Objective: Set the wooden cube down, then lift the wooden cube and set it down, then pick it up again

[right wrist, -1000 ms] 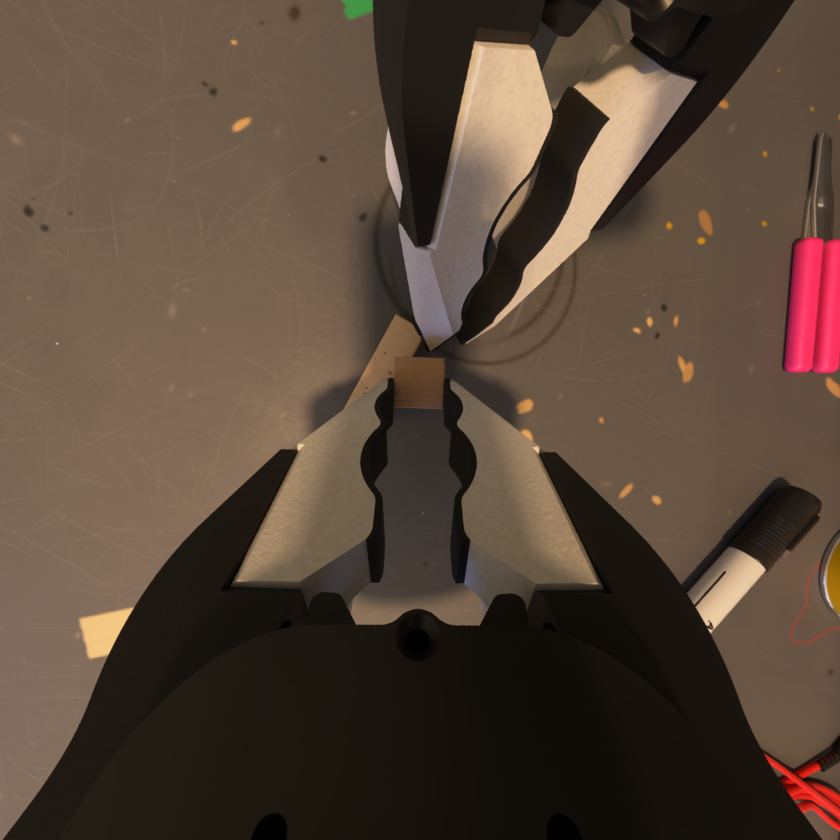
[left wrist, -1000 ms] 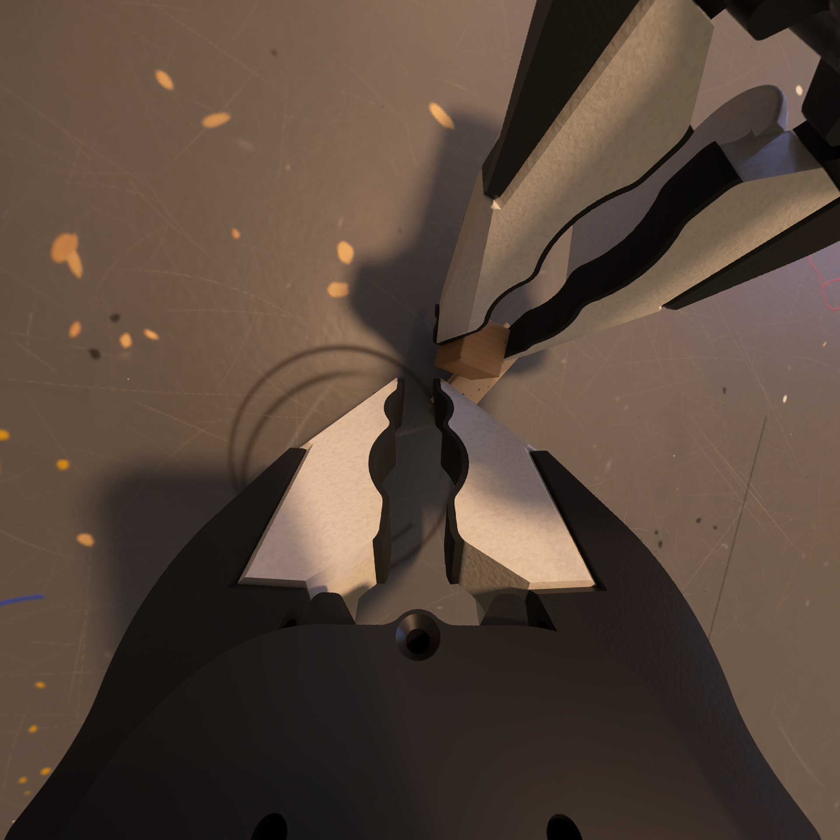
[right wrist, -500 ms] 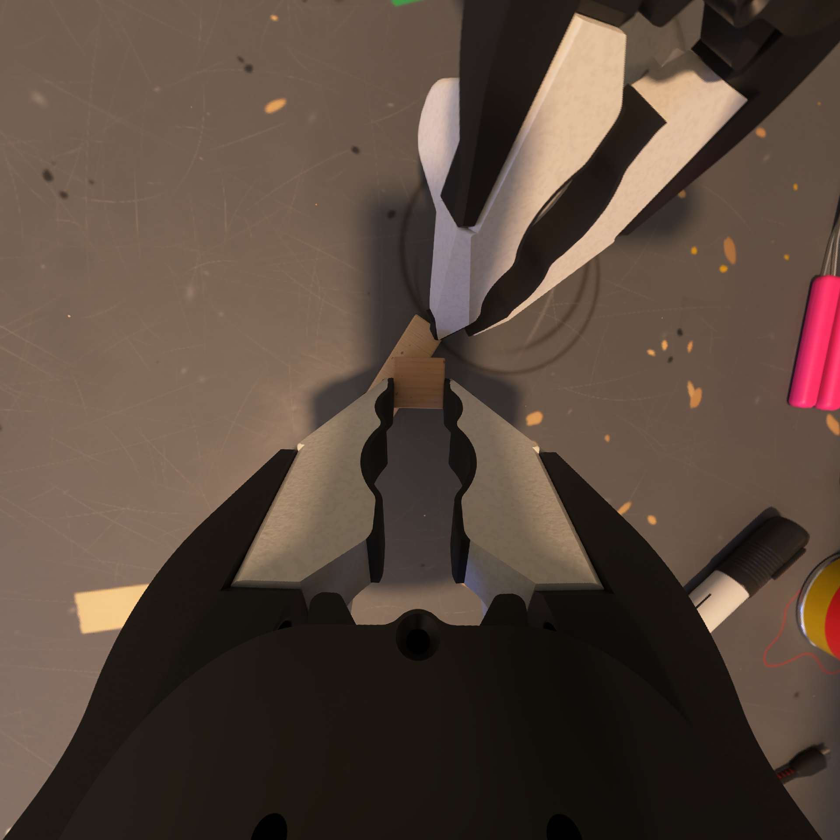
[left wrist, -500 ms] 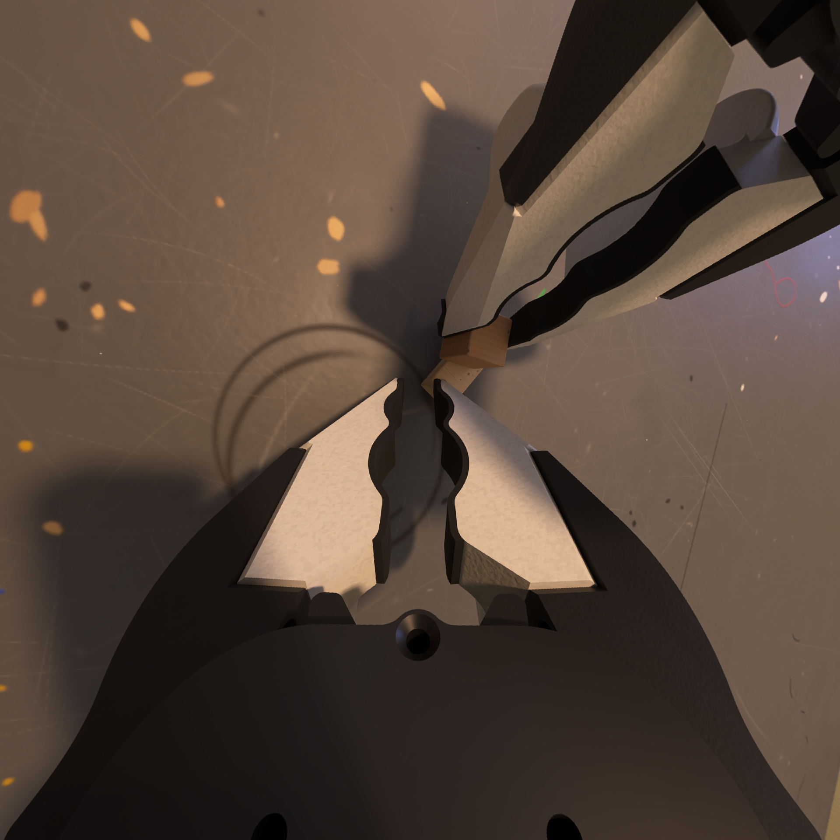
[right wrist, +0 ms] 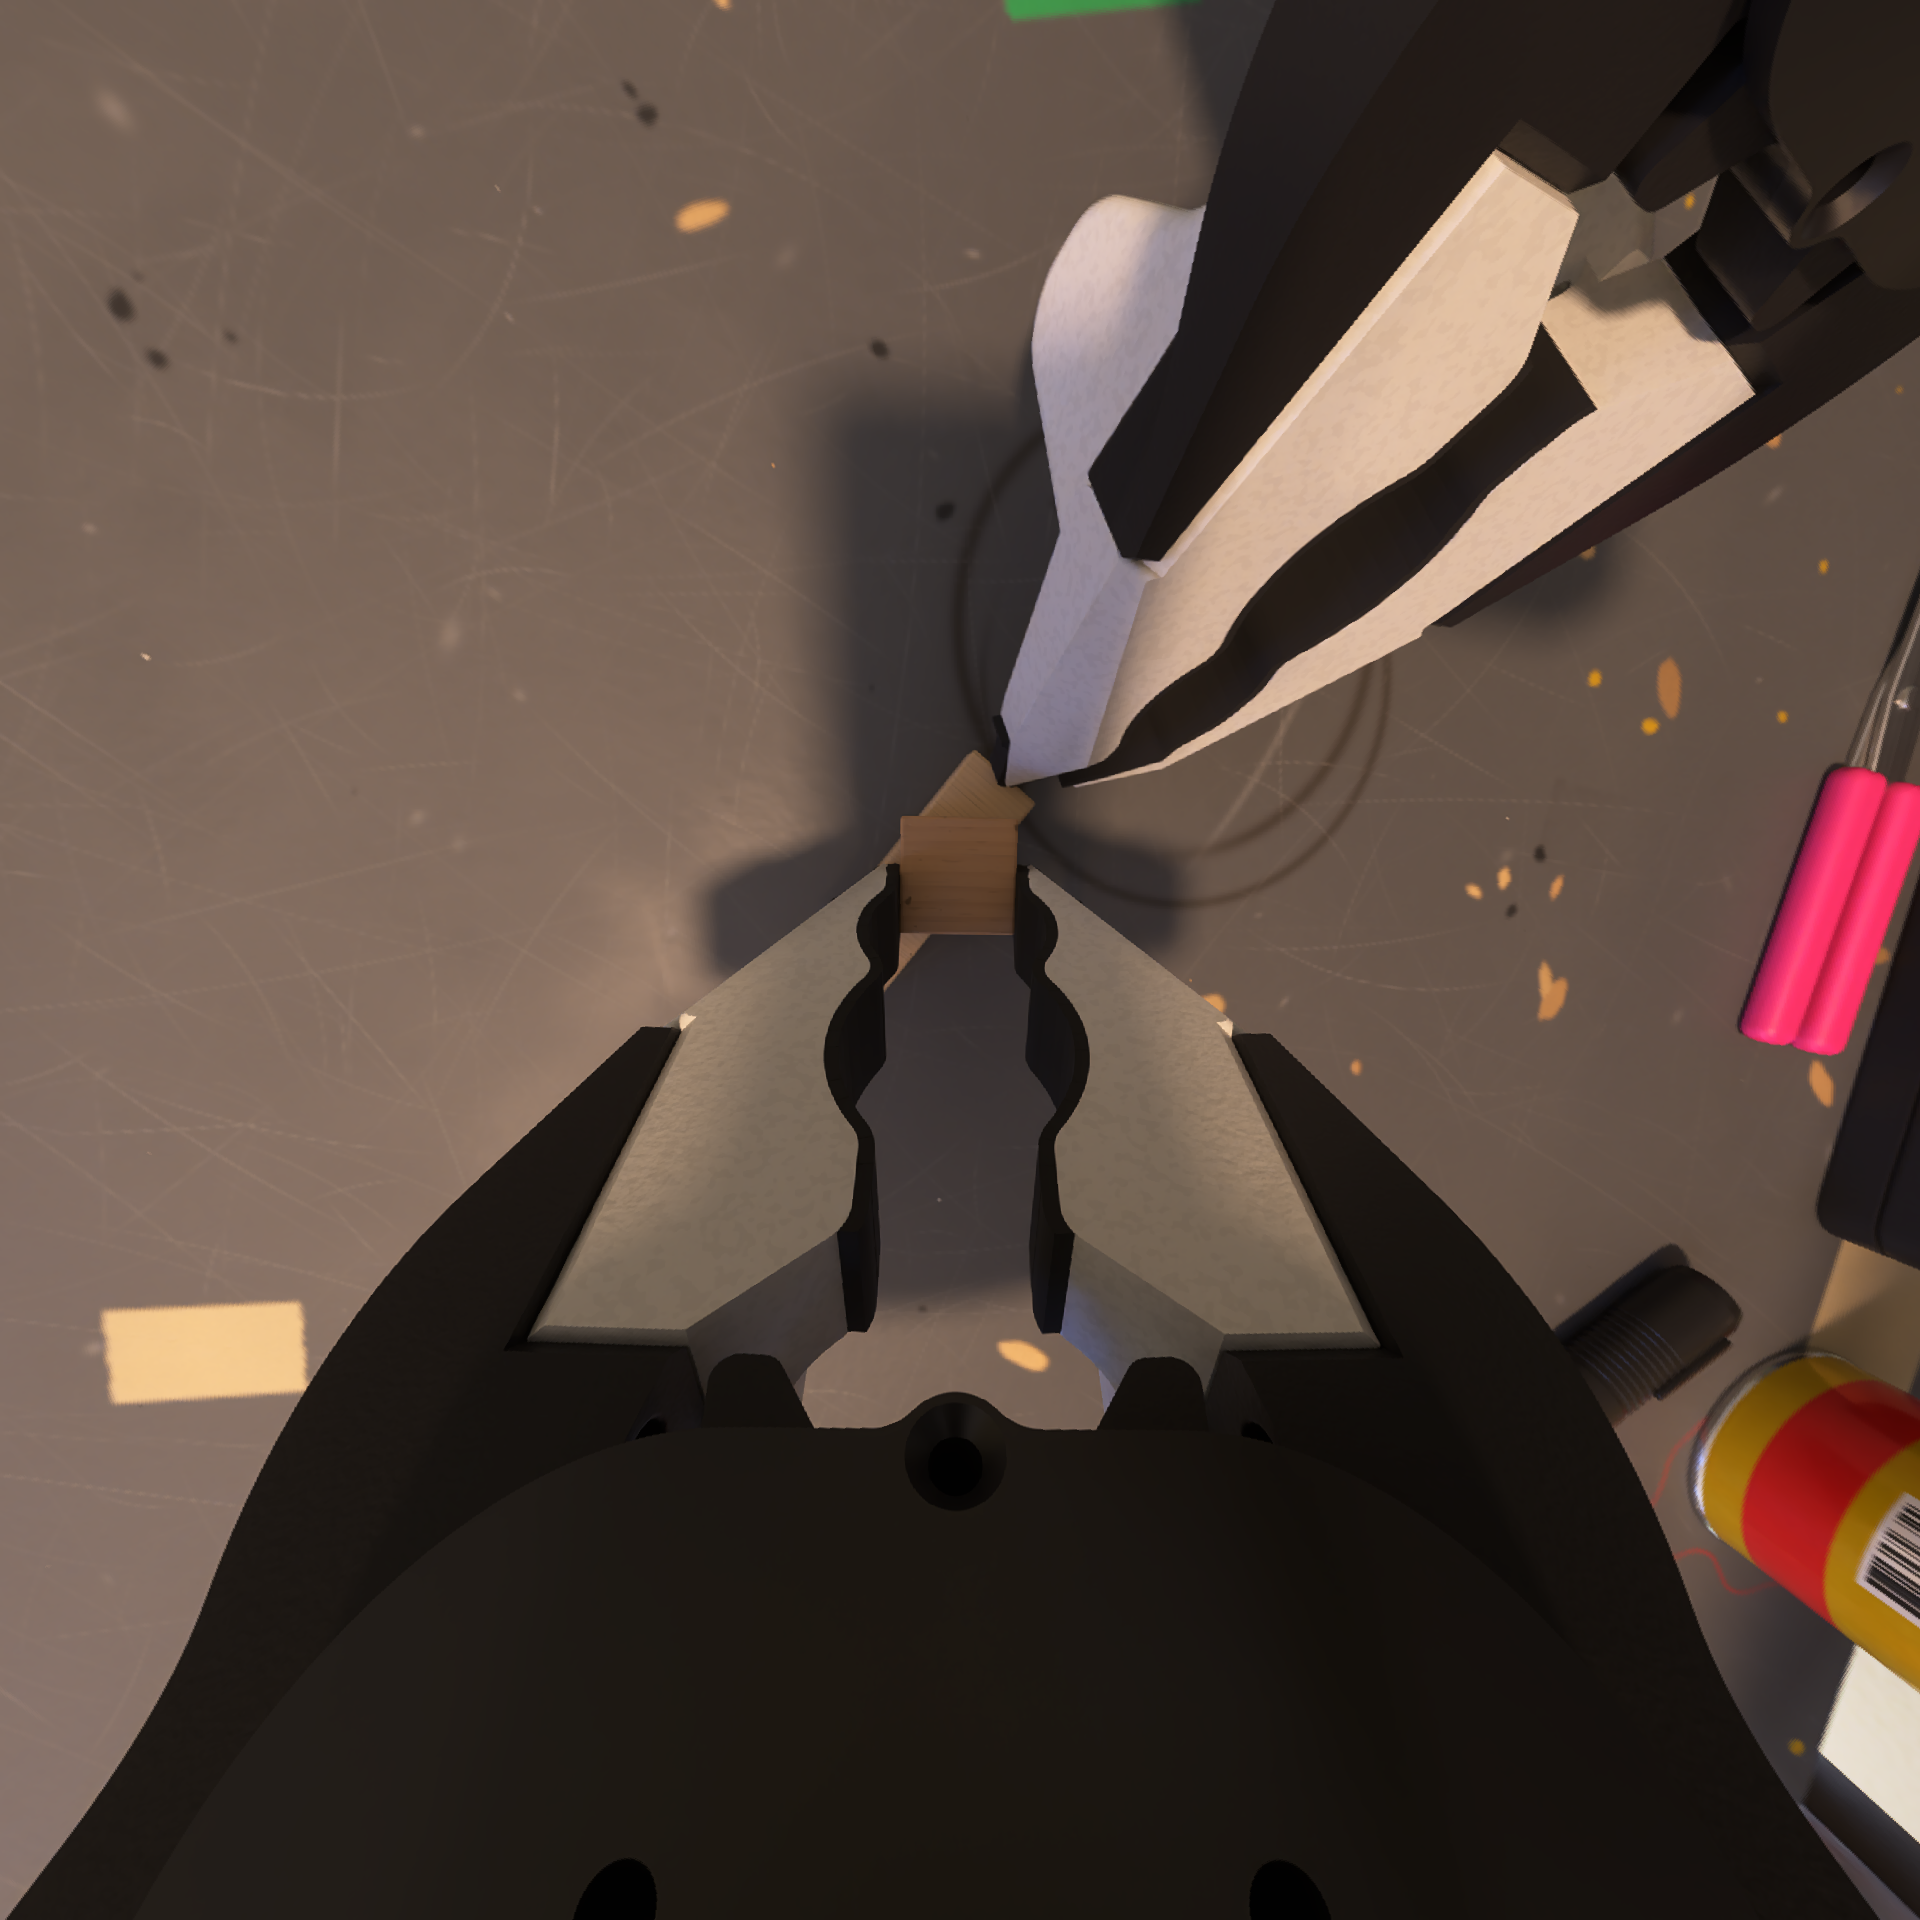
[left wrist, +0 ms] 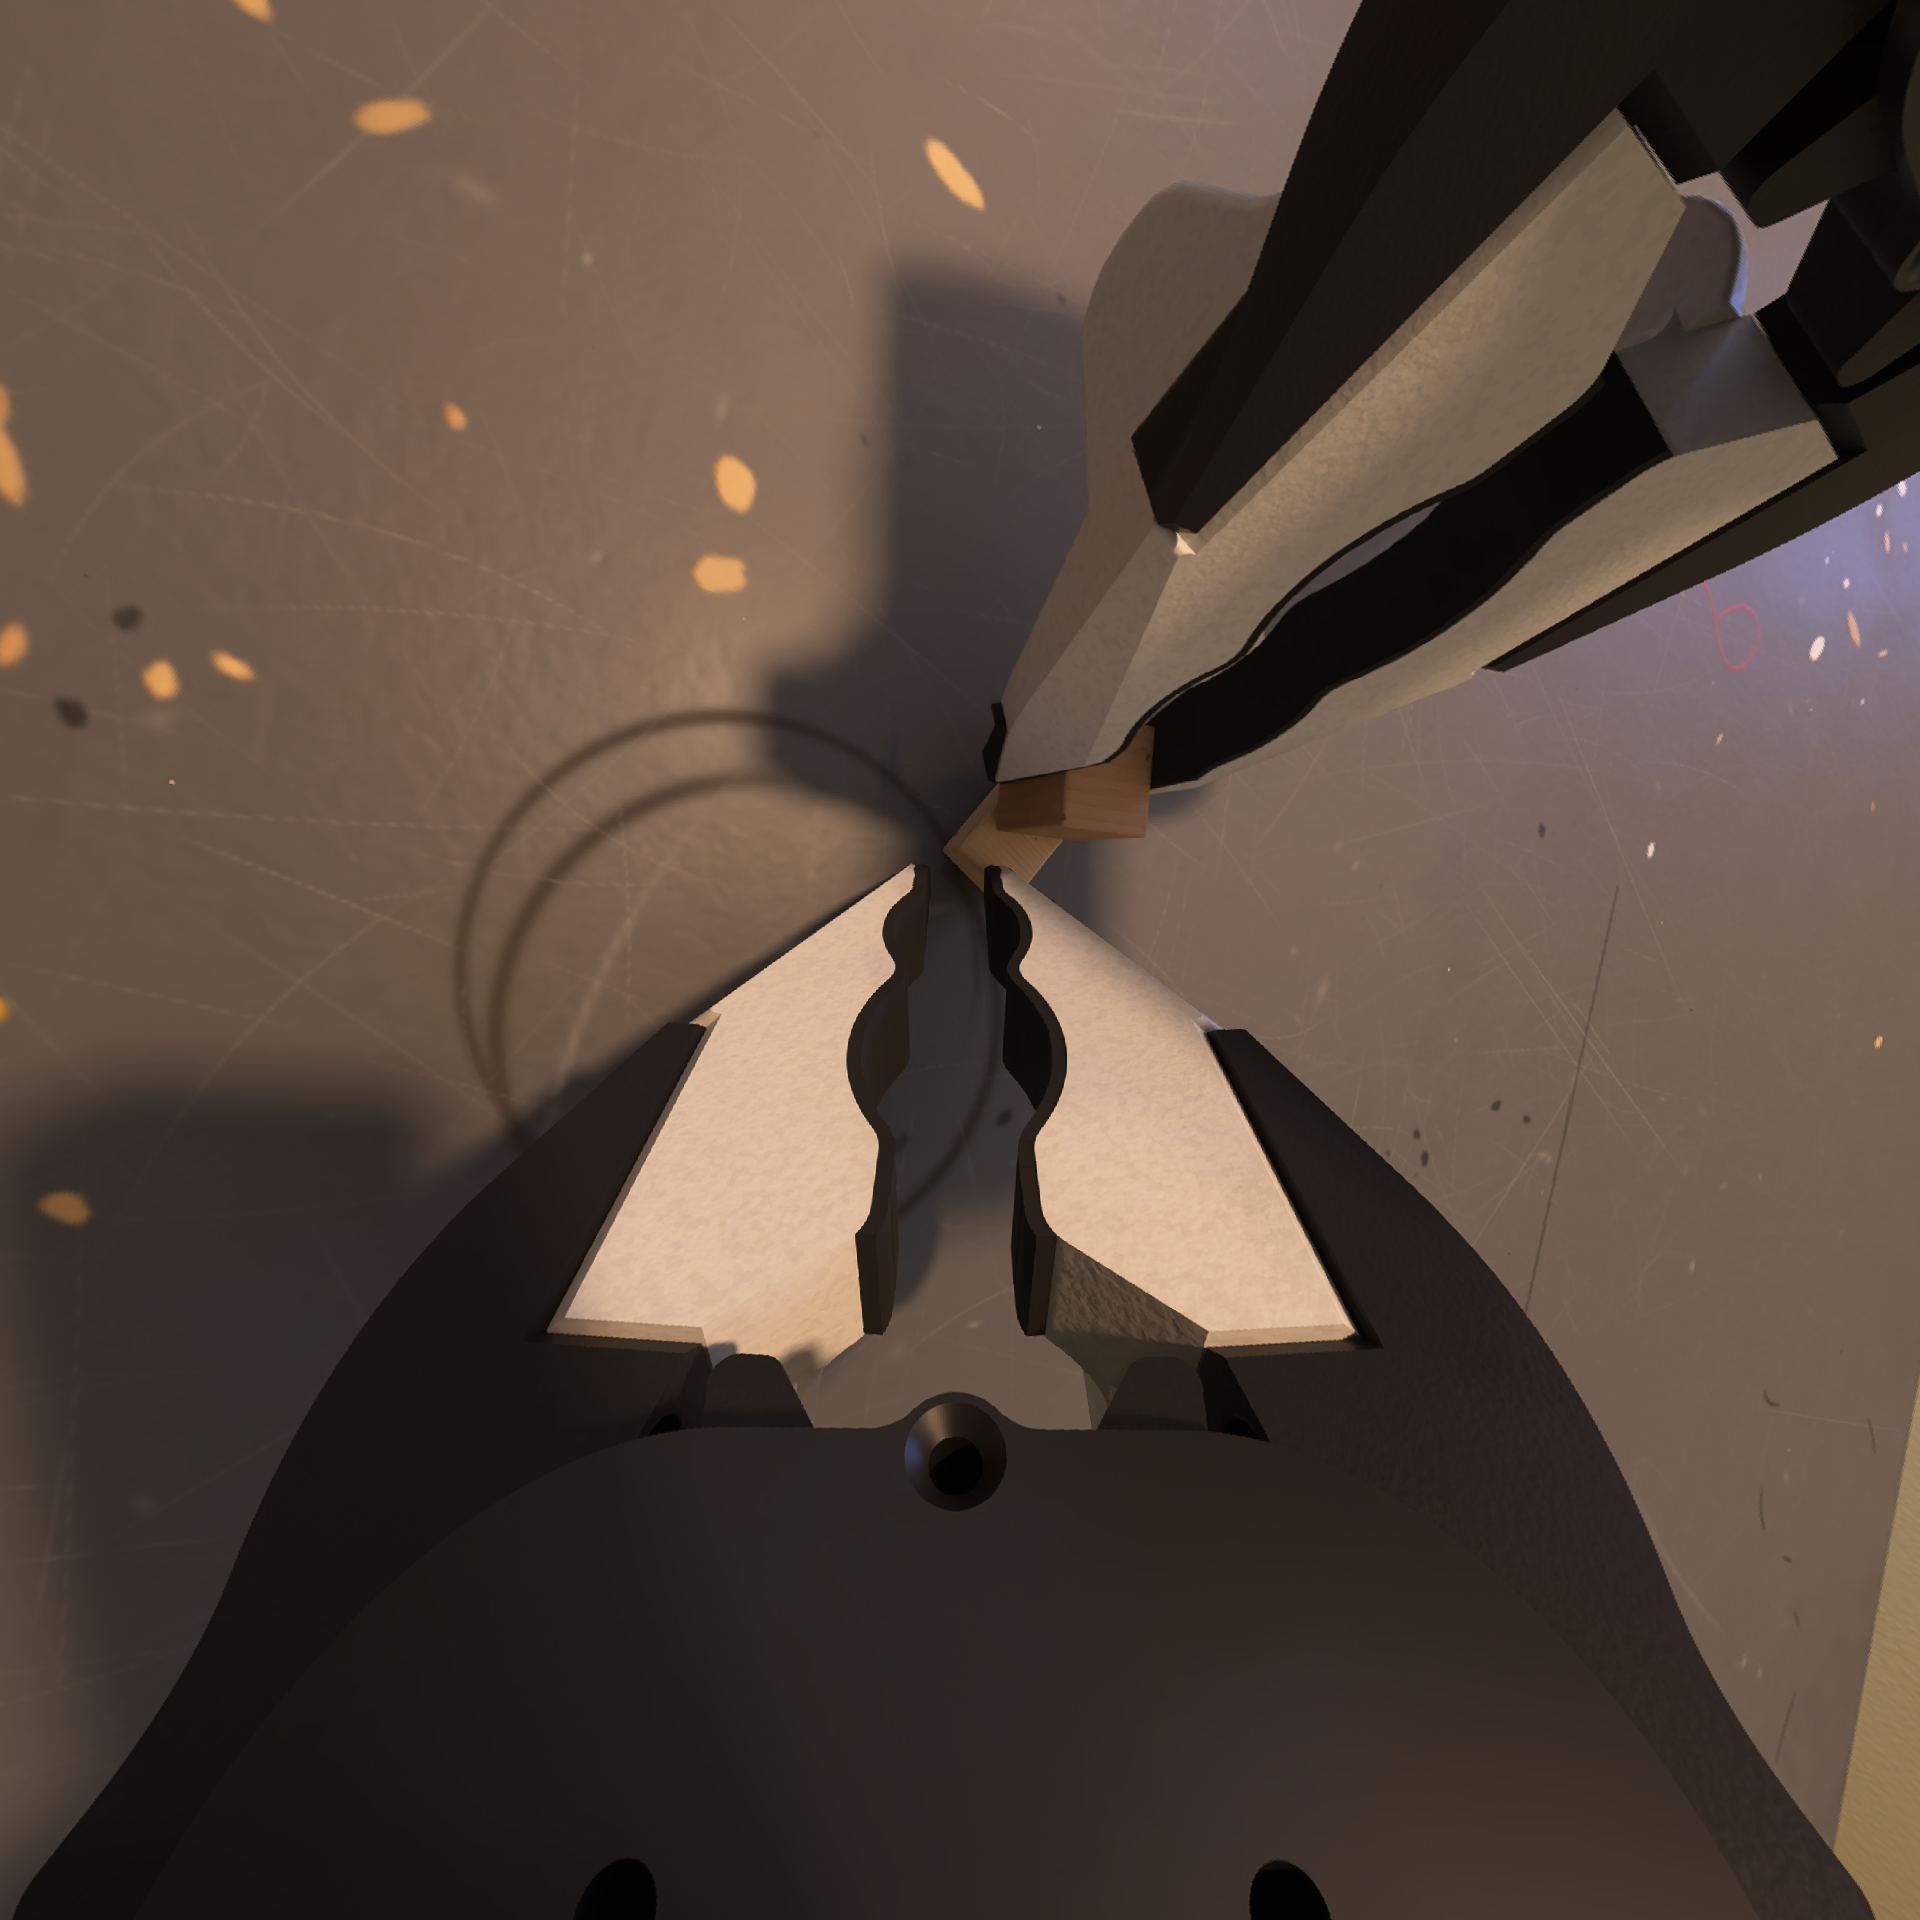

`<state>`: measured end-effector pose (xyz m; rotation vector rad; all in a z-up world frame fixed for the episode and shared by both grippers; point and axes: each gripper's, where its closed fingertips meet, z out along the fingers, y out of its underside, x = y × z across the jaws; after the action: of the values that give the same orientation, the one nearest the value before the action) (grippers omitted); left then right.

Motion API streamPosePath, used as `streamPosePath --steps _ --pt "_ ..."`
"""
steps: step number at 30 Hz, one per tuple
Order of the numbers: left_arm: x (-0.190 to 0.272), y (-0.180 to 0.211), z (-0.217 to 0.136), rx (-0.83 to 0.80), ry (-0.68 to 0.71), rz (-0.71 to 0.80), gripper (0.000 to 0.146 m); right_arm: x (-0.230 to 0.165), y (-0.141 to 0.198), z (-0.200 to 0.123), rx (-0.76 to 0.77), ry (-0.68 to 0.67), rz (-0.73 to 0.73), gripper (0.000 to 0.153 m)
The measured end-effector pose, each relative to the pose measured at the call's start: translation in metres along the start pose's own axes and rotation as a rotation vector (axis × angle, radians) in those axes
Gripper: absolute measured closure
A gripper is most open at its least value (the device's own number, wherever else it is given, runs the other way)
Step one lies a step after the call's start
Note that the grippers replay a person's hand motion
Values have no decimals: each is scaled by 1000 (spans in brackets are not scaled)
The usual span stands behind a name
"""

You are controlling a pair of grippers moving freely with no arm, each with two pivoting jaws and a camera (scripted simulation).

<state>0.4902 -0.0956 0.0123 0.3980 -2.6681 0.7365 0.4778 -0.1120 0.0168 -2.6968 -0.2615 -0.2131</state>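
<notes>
I count two grippers of mine, left [left wrist: 951, 881] and right [right wrist: 956, 883], and one cube [left wrist: 1081, 808]. On the desk [right wrist: 416, 623] there is one pale strip [right wrist: 971, 795], one tan patch [right wrist: 203, 1351], one pink-handled tool [right wrist: 1829, 914], one can [right wrist: 1818, 1475] and one green scrap [right wrist: 1081, 6].

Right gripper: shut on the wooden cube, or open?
Shut on it. The right gripper has its jaws pressed against both sides of the wooden cube.

place: workshop | signs: scratched paint-flecked benchtop [right wrist: 416, 727] | pink-handled tool [right wrist: 1829, 914] | marker [right wrist: 1652, 1330] | tape scrap [right wrist: 205, 1351]
</notes>
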Motion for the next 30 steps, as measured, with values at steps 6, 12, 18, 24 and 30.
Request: streamPosePath --steps 6,12,18,24,30 --pt "0 0 0 -1 -1 0 137 2 1 -10 41 24 95 132" --pt "-1 0 0 -2 -2 -2 137 -5 12 -11 -17 39 224 132" --pt "0 0 0 -3 -4 -10 137 -13 2 -4 -10 -6 310 132" --pt "0 0 0 -3 -4 -18 137 -16 1 0 -49 -42 357 131" --pt "1 3 -1 -5 3 -28 138 -15 0 0 -61 -26 393 132"
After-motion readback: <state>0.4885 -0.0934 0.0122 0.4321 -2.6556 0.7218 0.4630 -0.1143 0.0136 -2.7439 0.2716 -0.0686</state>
